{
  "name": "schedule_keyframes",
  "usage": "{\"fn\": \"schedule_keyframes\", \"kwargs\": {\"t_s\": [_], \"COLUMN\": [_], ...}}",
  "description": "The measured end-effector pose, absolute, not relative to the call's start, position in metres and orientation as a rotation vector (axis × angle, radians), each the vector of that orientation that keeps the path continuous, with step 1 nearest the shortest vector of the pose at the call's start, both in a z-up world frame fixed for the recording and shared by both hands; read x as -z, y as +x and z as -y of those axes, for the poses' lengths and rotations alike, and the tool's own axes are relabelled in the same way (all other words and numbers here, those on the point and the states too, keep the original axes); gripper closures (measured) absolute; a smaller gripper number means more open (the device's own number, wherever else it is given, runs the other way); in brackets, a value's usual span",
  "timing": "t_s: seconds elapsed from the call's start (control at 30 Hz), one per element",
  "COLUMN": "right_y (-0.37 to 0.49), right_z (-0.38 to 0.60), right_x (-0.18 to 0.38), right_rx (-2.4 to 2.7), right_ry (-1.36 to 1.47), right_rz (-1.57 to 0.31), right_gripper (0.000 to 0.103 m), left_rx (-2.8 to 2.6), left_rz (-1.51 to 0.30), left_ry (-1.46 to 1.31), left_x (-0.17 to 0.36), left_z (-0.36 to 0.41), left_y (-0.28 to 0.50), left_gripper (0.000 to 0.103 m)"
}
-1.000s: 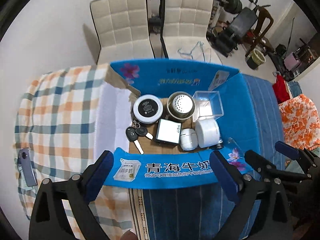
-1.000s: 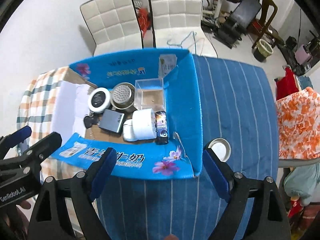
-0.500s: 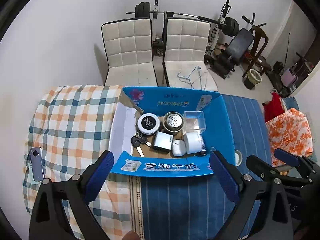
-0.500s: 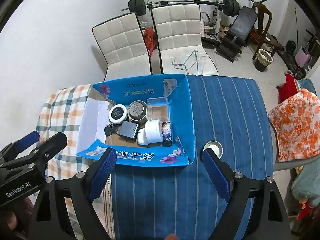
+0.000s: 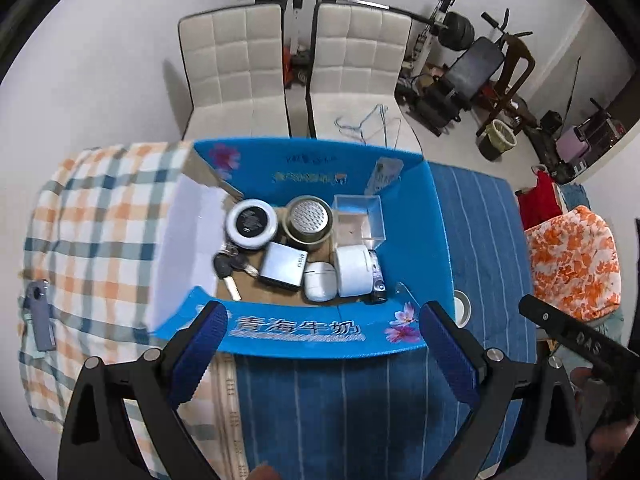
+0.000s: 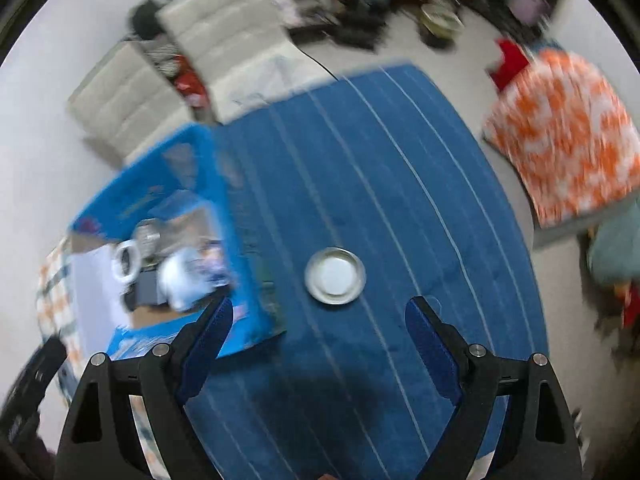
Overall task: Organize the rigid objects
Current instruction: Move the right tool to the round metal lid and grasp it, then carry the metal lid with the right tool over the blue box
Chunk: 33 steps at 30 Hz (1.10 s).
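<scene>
A blue-striped cloth covers the bench (image 6: pixel 400 184); the open blue cardboard box (image 5: pixel 412 216) of small items sits mid-frame in the left view. A round silver tin lid (image 6: pixel 335 275) lies centre-frame beside it. Left gripper (image 5: pixel 320 356) and right gripper (image 6: pixel 316 346) gape wide, empty.

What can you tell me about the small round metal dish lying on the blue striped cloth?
The small round metal dish is shallow, with a silvery raised rim and a pale flat centre. It looks empty and lies flat, open side up, on the blue striped cloth, right of the blue cardboard box and apart from it. Nothing else touches it.
</scene>
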State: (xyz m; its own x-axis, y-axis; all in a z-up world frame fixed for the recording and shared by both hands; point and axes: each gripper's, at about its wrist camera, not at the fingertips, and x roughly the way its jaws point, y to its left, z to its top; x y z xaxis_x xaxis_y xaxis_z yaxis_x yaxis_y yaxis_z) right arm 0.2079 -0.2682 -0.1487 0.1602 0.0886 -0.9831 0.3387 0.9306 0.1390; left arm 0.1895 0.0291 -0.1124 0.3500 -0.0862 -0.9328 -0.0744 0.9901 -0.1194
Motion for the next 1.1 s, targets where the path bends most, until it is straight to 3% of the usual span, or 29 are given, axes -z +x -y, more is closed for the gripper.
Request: {"fn": "schedule_keyframes", "kwargs": {"t_s": [0.2, 0.33, 0.43, 0.5, 0.53, 0.87, 1.1], "right_y": [0.228, 0.240, 0.244, 0.243, 0.242, 0.230, 0.213], "right_z": [0.299, 0.291, 0.288, 0.285, 0.282, 0.255, 0.241], "right_x": [0.247, 0.288, 0.310, 0.325, 0.330, 0.308, 0.212], "right_rx": [0.229, 0.241, 0.253, 0.269, 0.275, 0.267, 0.202], "right_ry": [0.604, 0.594, 0.621, 0.590, 0.552, 0.314, 0.210], "right_rz": [-1.559, -1.605, -1.632, -1.671, -1.687, -1.644, -1.455], "right_gripper": [0.013, 0.013, 0.020, 0.033, 0.032, 0.034, 0.034], "left_rx": [0.011, 0.005, -0.002, -0.008, -0.011, -0.032, -0.030], "left_rz": [-1.328, -1.364, -1.378, -1.387, -1.392, -1.390, -1.309], "left_ry": [-0.137, -0.090, -0.072, -0.071, -0.072, -0.081, -0.164], "left_x": [0.170, 0.192, 0.202, 0.207, 0.208, 0.206, 0.166], "left_z": [-0.002, 0.011, 0.013, 0.011, 0.009, -0.007, -0.040], "left_y": [0.216, 0.229, 0.236, 0.238, 0.238, 0.232, 0.208], "left_gripper": [0.005, 0.005, 0.005, 0.005, 0.005, 0.005, 0.005]}}
